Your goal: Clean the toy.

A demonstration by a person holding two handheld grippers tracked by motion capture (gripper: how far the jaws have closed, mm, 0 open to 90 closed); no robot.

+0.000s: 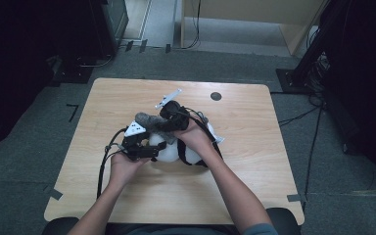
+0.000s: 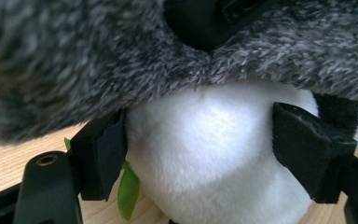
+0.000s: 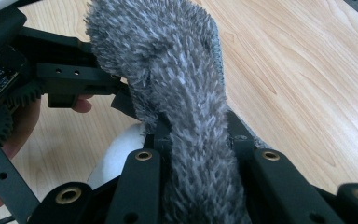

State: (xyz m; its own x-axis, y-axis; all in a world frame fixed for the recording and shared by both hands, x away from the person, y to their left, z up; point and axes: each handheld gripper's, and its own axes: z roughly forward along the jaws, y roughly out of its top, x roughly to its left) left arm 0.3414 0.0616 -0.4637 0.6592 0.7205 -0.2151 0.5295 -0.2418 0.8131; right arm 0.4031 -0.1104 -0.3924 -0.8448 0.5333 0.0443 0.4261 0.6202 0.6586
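A white plush toy [image 1: 168, 152] with black patches lies at the middle of the wooden table [image 1: 254, 186]. My left gripper [image 1: 157, 147] comes in from the left, and its pads press on both sides of the toy's round white part [image 2: 205, 154]. A green leaf [image 2: 129, 191] sticks out by the left pad. Over the toy lies a grey furry piece [image 1: 146, 120]. My right gripper [image 1: 162, 122] is shut on it from the right, with the grey fur [image 3: 168, 60] bulging out between the black jaws. The left gripper [image 3: 65, 79] is seen just beyond, over the white toy [image 3: 119, 151].
A small dark round spot [image 1: 216, 96] marks the table's far side. Black cables [image 1: 103, 166] trail from the grippers toward the near edge. Beyond the table are grey carpet, dark stands [image 1: 318, 49] and loose cables [image 1: 298, 116] on the right.
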